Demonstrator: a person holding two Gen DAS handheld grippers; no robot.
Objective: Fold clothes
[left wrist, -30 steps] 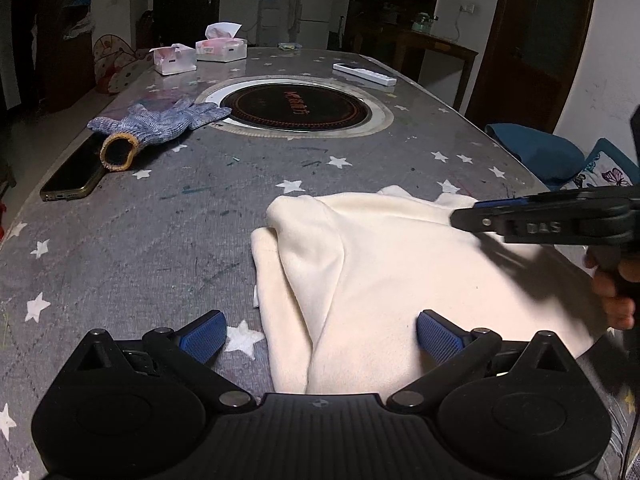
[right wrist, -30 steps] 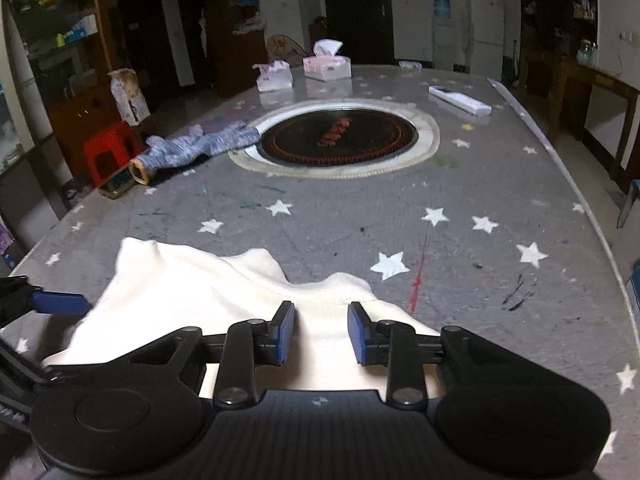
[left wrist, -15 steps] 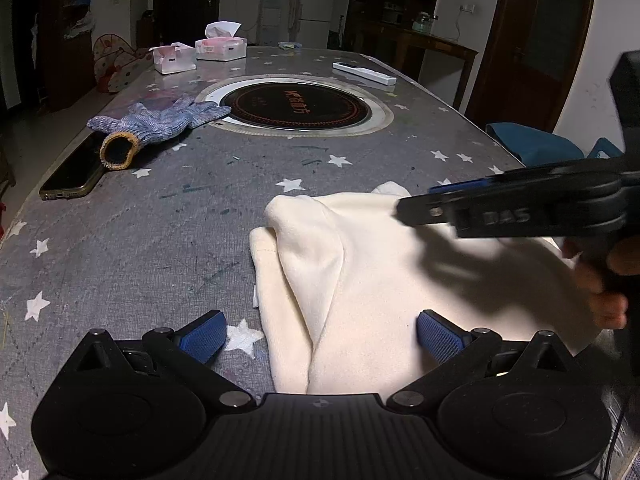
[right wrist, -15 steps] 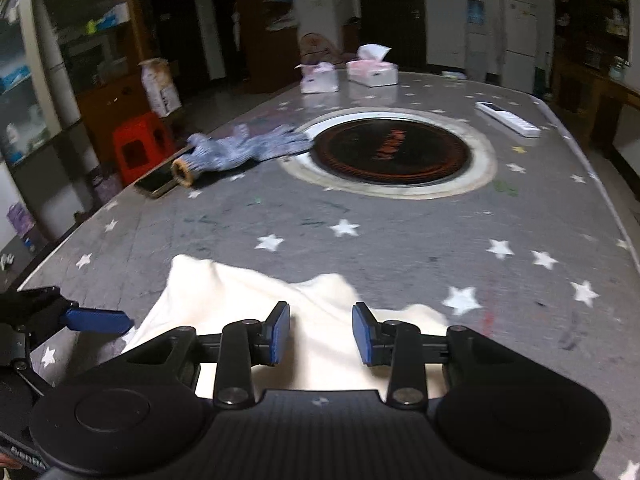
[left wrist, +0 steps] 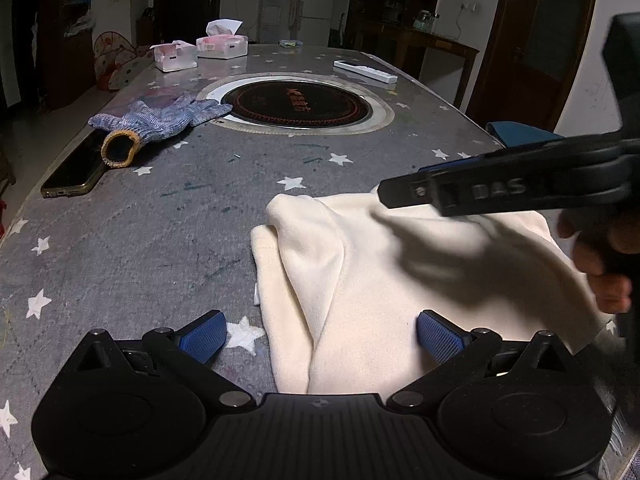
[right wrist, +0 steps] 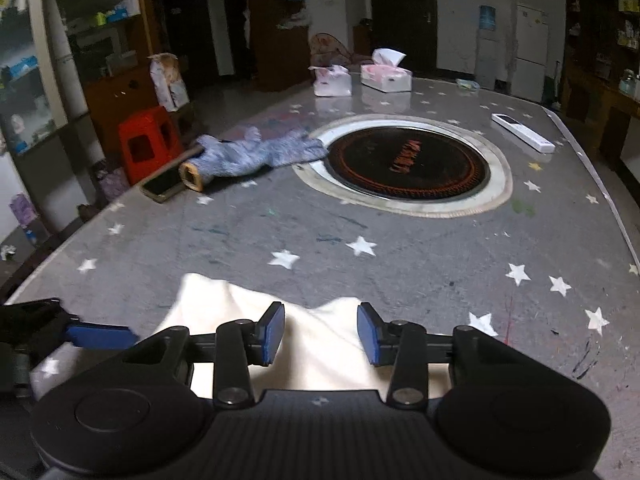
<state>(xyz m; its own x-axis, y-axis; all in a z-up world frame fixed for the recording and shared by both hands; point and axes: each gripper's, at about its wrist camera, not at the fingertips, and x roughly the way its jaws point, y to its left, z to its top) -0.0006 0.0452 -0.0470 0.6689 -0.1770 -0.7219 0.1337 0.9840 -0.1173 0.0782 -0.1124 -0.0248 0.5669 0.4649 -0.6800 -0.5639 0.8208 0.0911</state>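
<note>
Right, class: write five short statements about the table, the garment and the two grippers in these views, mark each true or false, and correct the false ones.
1. The left gripper has its jaws spread wide over the cream garment. True.
2. The right gripper is clamped shut on the garment. False: its jaws stand apart, with cloth showing between them.
3. The knitted work glove lies on top of the garment. False: it lies apart, farther along the star-print table, beside the phone.
4. Two tissue boxes stand at the table's far end. True.
5. The white remote control rests on the round hotplate. False: it lies off to one side of it.
</note>
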